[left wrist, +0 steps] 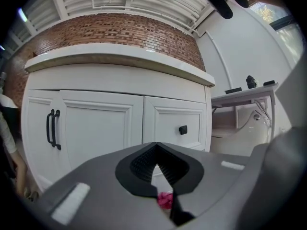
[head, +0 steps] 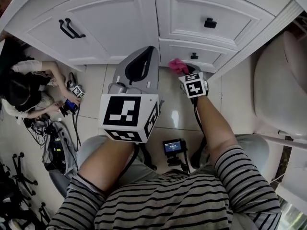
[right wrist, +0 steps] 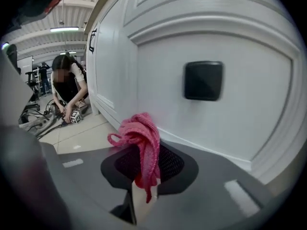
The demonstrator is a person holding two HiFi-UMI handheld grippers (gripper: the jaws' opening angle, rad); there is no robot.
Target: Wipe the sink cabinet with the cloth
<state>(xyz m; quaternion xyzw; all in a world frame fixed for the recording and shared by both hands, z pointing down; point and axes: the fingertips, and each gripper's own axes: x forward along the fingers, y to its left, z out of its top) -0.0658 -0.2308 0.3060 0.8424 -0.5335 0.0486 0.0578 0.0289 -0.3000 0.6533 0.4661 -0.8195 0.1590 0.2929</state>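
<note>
On the tiled floor [head: 96, 83] at the far left, a second person [head: 29, 87] crouches among cables, hands near a small cube with square markers [head: 78, 91]. To the right of them stands the white sink cabinet [head: 120, 13], its left door carrying a pair of slim black handles [head: 69, 28].

Next along, the left gripper [left wrist: 154, 150] is held up in front of the cabinet doors, well short of them. Its jaws are together at the tips with nothing caught between them (the bit of pink seen through the slit behind the tips is the cloth farther off).

Right of that, the right gripper [right wrist: 146, 150] is low down by the cabinet's drawers, jaws clamped on a pink knitted cloth [right wrist: 141, 128]. The cloth stands up out of the tips in a bunch, one loop flopping to the left and a tail hanging down behind the pads. It sits just in front of the lower drawer front, below and left of that drawer's square black knob [right wrist: 203, 80]; whether it actually touches the white panel I cannot tell.

Farthest right, beside the cabinet's corner, is a rounded white fixture [head: 278, 80].
</note>
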